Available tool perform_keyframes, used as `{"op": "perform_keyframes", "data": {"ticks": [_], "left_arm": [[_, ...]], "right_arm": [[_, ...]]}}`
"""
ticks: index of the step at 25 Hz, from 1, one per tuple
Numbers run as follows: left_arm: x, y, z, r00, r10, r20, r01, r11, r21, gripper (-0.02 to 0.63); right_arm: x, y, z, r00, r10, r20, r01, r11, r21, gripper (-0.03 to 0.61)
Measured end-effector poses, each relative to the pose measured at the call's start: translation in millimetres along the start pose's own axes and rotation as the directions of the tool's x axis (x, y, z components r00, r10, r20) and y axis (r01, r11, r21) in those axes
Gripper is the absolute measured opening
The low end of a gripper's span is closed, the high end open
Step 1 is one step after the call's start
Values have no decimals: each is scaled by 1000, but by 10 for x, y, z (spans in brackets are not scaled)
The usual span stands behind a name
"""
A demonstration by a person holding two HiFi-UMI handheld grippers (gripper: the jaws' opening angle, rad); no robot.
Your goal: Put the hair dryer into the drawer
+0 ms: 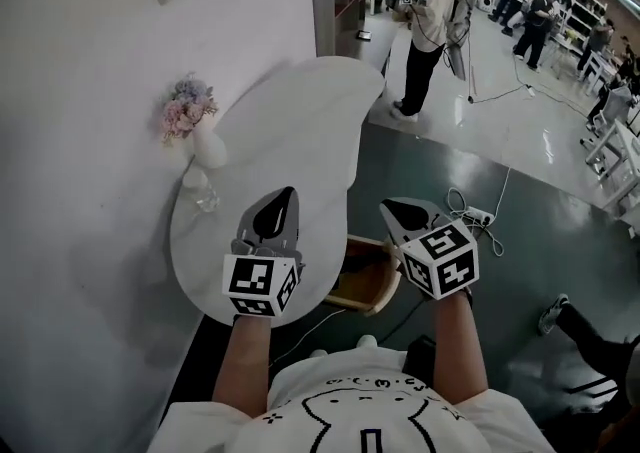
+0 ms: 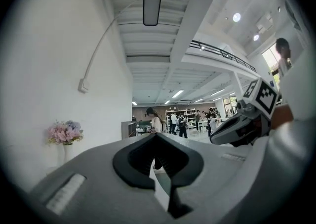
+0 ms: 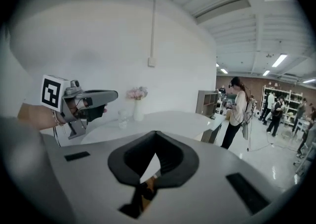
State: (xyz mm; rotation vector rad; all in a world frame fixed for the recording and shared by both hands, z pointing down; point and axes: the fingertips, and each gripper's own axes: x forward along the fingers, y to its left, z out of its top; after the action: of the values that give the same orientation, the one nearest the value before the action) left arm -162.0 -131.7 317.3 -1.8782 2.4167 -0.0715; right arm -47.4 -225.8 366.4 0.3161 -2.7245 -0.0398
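Note:
No hair dryer shows in any view. A wooden drawer stands open under the near edge of the white curved table; what lies in it is hidden. My left gripper hangs over the table's near end, jaws together and nothing in them; the left gripper view shows its black pads meeting at the tip. Raised beside it to the right, above the drawer, is my right gripper, also shut and empty. Each gripper appears in the other's view: the right gripper and the left gripper.
A vase of pink flowers and a small glass stand at the table's wall side. A power strip with cables lies on the floor to the right. A person stands beyond the table, near a grey cabinet.

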Motion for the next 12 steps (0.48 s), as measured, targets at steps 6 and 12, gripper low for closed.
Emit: {"op": "perform_keyframes", "data": {"ticks": [6,12], "left_arm": [[22,75,255,998,10,68,-7,999,-54,13],[17,72,589,993,-4,117,2,1000,15,12]], "right_arm": [[-286,-85,343,981,-105,162,114,992,-47,-2],[-501,-141,627,951,-174,255,192,980,-47,-2]]}}
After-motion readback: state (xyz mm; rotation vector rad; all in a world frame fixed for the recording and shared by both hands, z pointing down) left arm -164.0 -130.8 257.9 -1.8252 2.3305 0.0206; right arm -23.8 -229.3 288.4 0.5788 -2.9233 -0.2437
